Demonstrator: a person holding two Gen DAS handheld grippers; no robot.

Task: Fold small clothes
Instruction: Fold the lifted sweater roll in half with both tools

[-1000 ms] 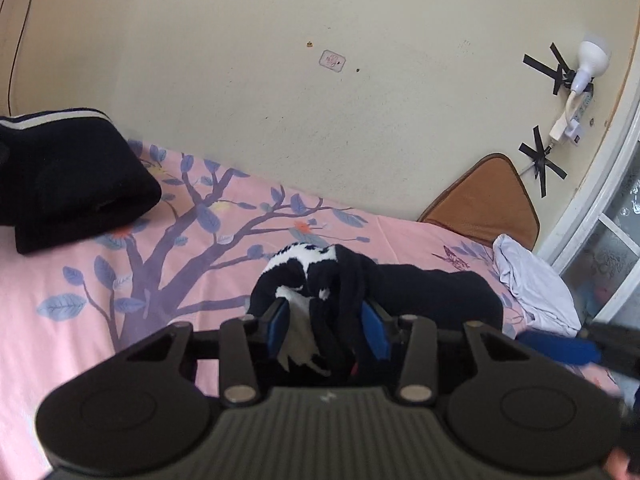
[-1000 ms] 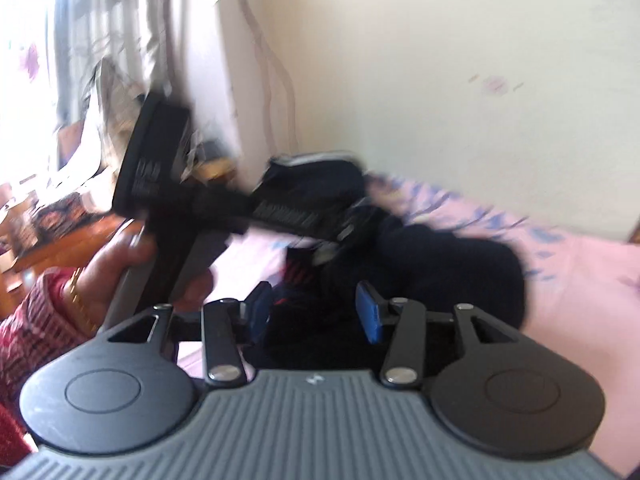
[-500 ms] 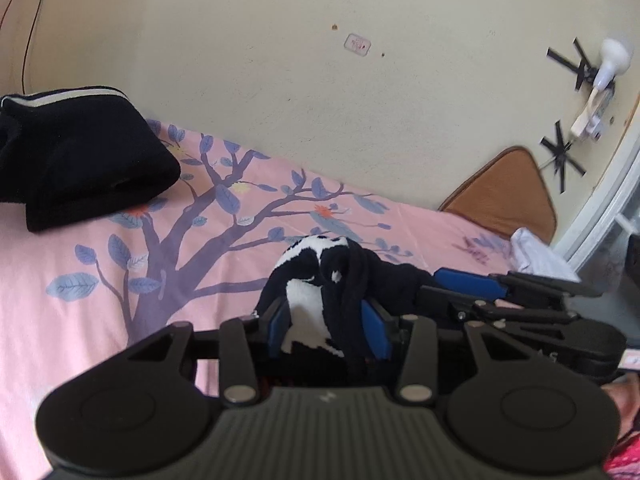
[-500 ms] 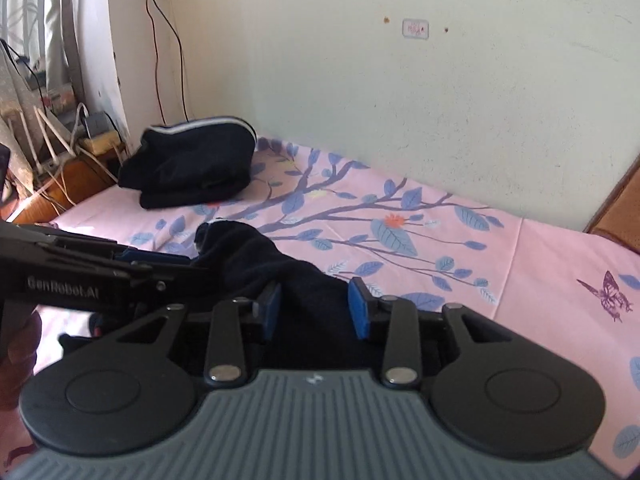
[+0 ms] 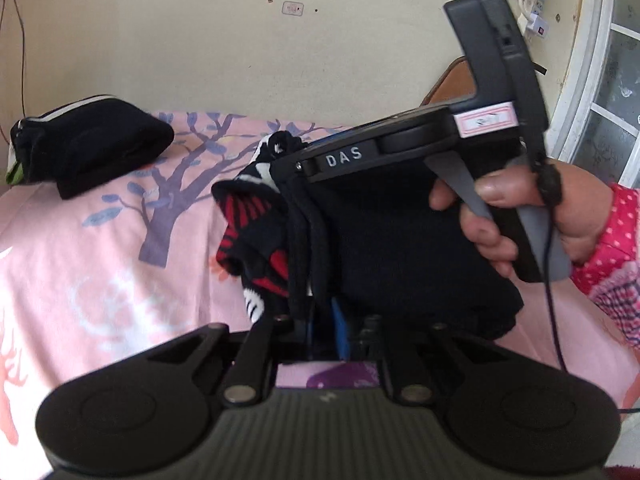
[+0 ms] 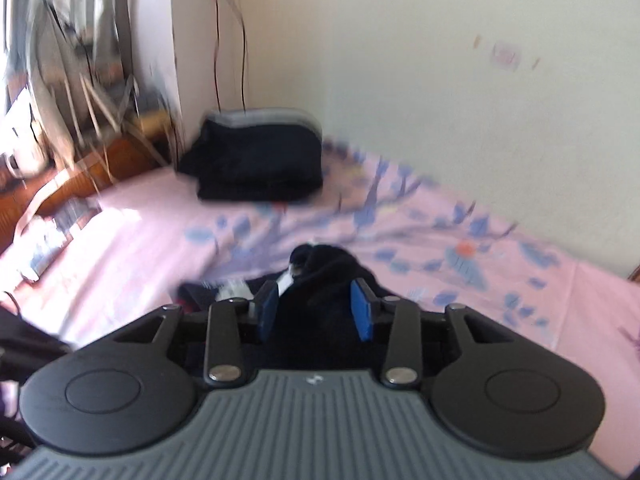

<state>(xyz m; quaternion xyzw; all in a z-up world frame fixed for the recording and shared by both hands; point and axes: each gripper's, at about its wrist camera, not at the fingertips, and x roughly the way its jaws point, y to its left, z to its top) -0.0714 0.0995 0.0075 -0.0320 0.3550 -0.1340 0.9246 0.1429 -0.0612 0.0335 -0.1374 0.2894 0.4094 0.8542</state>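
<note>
while the garment (image 5: 384,240) hangs just above the pink sheet (image 5: 100,272), between the two tools, its long axis runs across the left wrist view. the left gripper (image 5: 320,328) is clamped tight on its near left edge, where folds bunch in black, red and white stripes. to the right the cloth turns plain black. the right gripper (image 6: 316,308) has dark cloth between its jaws, which are opening; the pads look clear of it. both grippers are right at it.
</note>
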